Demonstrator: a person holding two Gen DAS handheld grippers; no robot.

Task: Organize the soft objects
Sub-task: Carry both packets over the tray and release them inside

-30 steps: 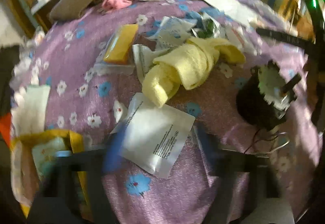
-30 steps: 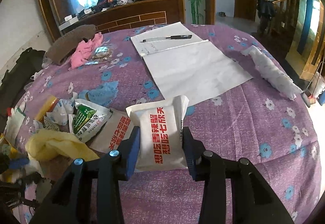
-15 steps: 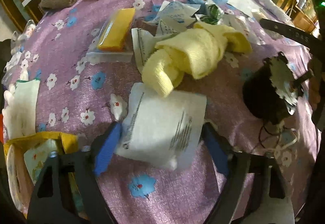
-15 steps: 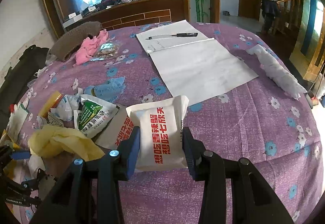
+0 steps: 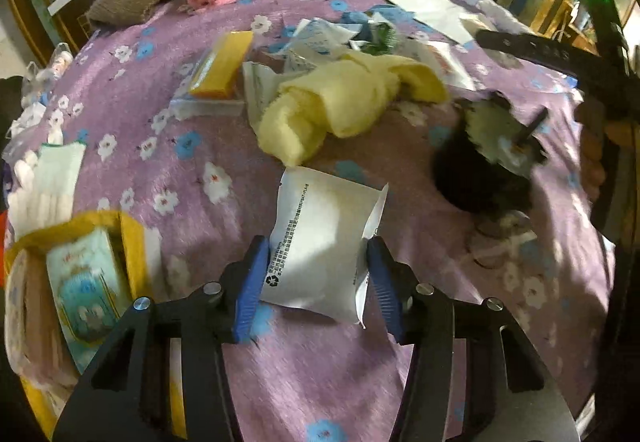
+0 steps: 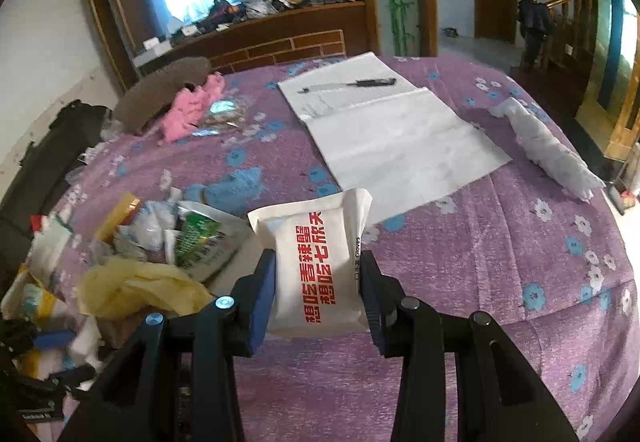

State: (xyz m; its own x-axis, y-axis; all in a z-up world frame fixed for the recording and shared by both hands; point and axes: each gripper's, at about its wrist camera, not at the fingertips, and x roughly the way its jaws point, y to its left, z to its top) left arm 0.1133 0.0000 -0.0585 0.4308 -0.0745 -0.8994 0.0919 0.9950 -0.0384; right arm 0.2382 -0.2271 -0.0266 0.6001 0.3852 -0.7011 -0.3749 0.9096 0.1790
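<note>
While the left tongs close around a white printed plastic packet lying on the purple flowered table just in front of the crumpled yellow towel, the right tongs grip a white red-lettered pouch right of that towel.

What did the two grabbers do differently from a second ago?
The left gripper moved in over the white packet with black print, and its fingers are closing on both sides of it; earlier they stood wide apart, short of it. The right gripper kept still, clamped on the white packet with red lettering. The yellow towel stayed put.
</note>
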